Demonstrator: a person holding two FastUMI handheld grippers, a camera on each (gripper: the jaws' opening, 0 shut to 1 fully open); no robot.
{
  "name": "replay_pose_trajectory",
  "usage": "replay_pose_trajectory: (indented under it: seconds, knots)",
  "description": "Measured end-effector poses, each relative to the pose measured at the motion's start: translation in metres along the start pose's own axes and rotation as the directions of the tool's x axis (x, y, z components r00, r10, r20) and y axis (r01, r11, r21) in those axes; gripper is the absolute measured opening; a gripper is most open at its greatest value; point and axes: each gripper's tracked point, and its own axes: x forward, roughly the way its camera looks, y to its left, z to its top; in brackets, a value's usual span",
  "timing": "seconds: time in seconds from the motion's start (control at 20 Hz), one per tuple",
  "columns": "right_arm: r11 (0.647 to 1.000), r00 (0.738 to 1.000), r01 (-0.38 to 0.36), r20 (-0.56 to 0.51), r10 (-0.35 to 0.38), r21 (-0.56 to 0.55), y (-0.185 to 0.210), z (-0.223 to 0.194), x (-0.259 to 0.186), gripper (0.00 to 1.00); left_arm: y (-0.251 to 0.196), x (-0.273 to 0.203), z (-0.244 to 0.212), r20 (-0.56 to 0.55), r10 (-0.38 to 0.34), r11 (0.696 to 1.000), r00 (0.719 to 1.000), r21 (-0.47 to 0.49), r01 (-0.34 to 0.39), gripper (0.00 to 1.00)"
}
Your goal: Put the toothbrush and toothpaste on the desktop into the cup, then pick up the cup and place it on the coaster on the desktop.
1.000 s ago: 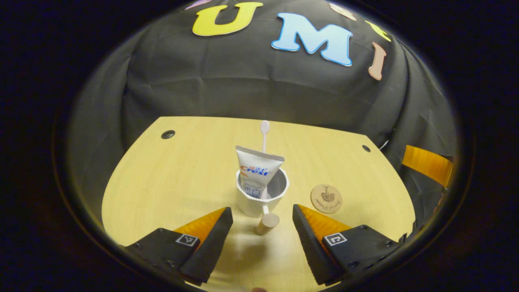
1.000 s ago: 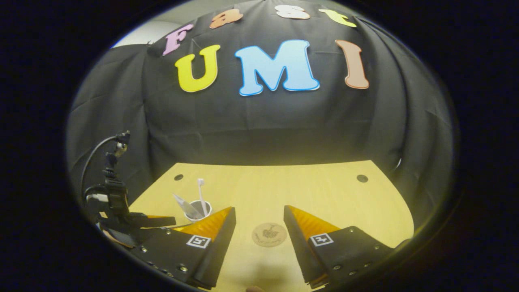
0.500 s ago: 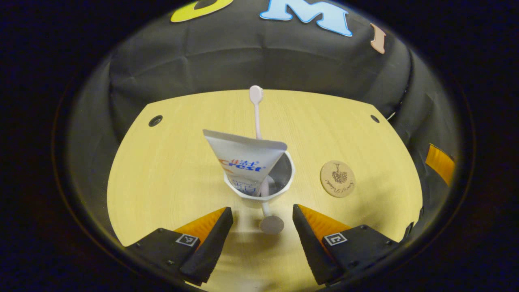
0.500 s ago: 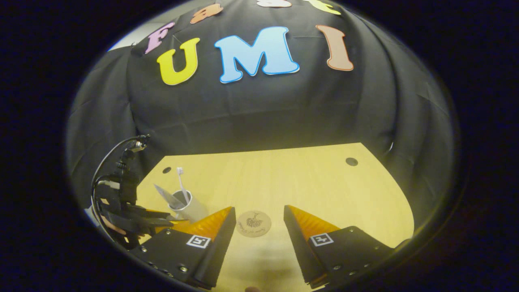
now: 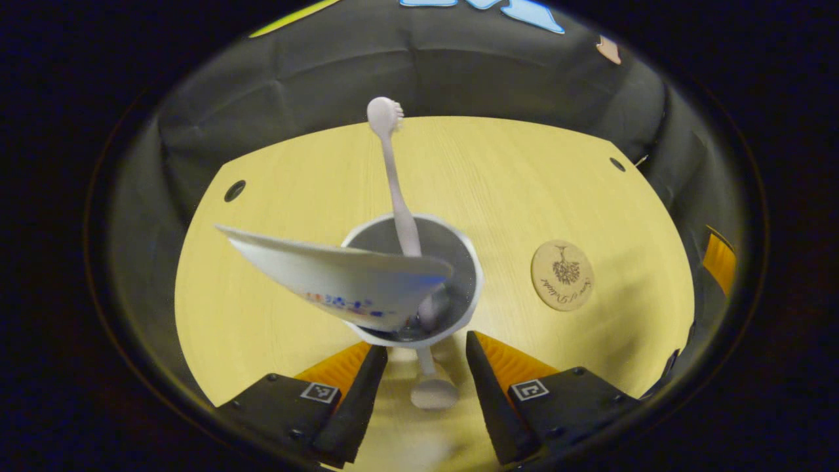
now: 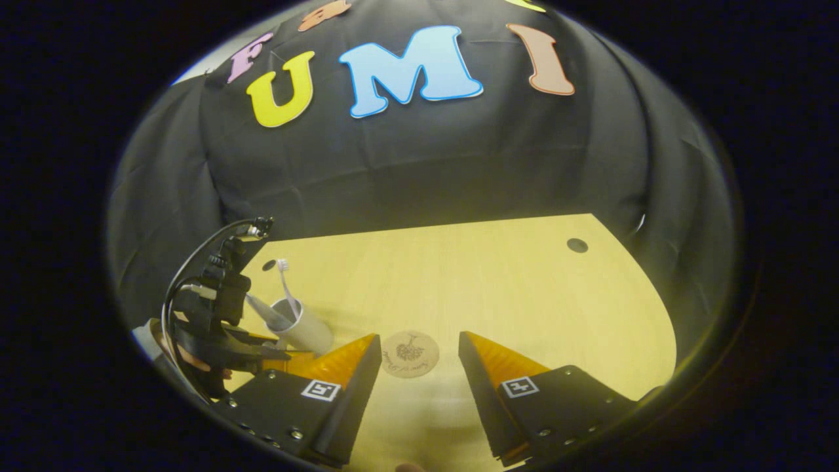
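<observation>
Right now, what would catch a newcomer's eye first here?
The white cup in the middle of the left gripper view, with the toothbrush standing up in it and the toothpaste slanting out leftward. Next, the round coaster lying bare on the desktop right of it.

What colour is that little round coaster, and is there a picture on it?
Tan coaster with a dark plant-like drawing; clearest in the left gripper view.

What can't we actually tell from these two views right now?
- Left claw contact: in the left gripper view the cup rim hides where the fingers meet the handle; grip unconfirmed.
- Cup base: hidden by its own rim there, and by the right claw finger in the right gripper view.
- Toothpaste: print blurred.
- Coaster: drawing too small.
</observation>
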Motion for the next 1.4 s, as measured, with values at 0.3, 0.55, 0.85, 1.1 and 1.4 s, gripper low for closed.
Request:
replay_pose_trajectory:
  seconds: [0.3, 0.55, 0.85, 1.1, 1.4]
  knots:
    - [1.000, 1.000, 0.005, -0.029, -0.005, 0.019, -0.007, -0.007, 0.007, 0.73, 0.000, 0.010, -0.009, -0.027, -0.018, 0.997, 0.999, -0.073, 0.016, 0.53]
    - [1.000, 0.999, -0.005, -0.048, 0.006, 0.022, -0.004, -0.014, 0.008, 0.74, -0.002, 0.015, -0.012, -0.034, -0.013, 0.996, 0.999, -0.093, 0.010, 0.41]
    - [1.000, 0.998, -0.004, -0.064, 0.005, 0.023, -0.007, -0.021, 0.007, 0.74, -0.001, 0.015, -0.013, -0.028, 0.007, 0.995, 1.000, -0.097, -0.009, 0.36]
    - [0.999, 0.998, 0.009, -0.060, -0.007, 0.032, -0.012, -0.021, 0.004, 0.74, -0.009, 0.016, -0.008, 0.012, 0.017, 0.996, 1.000, -0.088, -0.016, 0.34]
    - [0.999, 0.998, 0.013, -0.059, -0.011, 0.042, -0.016, -0.023, 0.000, 0.74, -0.027, 0.012, 0.004, 0.057, 0.027, 0.999, 0.998, -0.022, -0.025, 0.29]
